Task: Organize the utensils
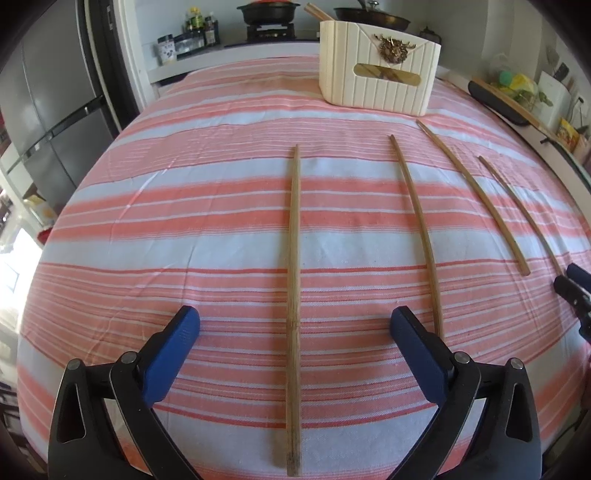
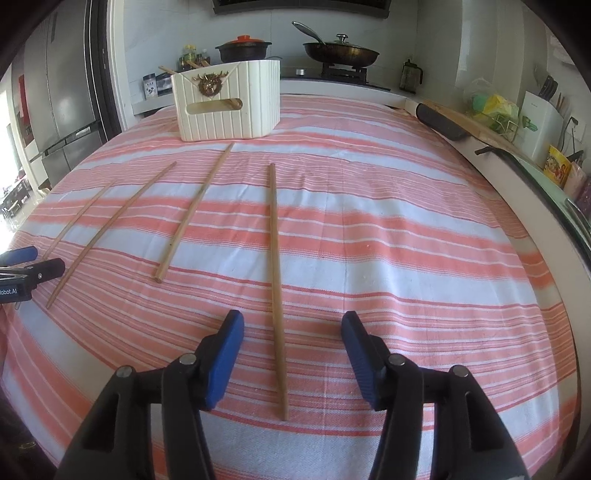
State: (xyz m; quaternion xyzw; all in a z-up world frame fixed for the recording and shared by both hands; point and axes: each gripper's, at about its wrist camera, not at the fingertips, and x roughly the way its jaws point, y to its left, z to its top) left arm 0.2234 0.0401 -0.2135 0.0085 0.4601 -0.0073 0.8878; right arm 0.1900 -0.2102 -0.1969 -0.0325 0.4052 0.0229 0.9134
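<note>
Left gripper (image 1: 295,326): down low at the near edge of the table, blue fingers (image 1: 173,354) spread wide apart, nothing between them gripped.
Leftmost chopstick (image 1: 293,310): lying flat on the striped tablecloth (image 1: 166,221), running straight away from the near edge, its near part right in the gap between those spread fingers, touching neither one.
Right gripper (image 2: 291,328): also at the near edge, jaws parted, holding nothing.
Rightmost chopstick (image 2: 276,280): flat on the cloth, near end between the right gripper's blue fingers (image 2: 225,358) and clear of both, far end aimed at the back of the table.
Second chopstick (image 1: 417,236): just right of the left gripper's right finger, lying loose, pointing toward the far edge.
Third chopstick (image 1: 476,199): further right again, shorter-looking in this view, its far tip closest to the holder.
Spacing: four sticks in a loose fan, each apart from its neighbour, none crossing.
Utensil holder (image 1: 376,66): a cream ribbed box standing upright near the far edge of the table, gold ornament on its front, slot handle below it.
Inside the holder: chopstick ends (image 1: 317,13) poking up above the rim.
Beyond the table: a kitchen counter with a lidded pot (image 2: 243,48) and a frying pan (image 2: 340,50) on the stove.
</note>
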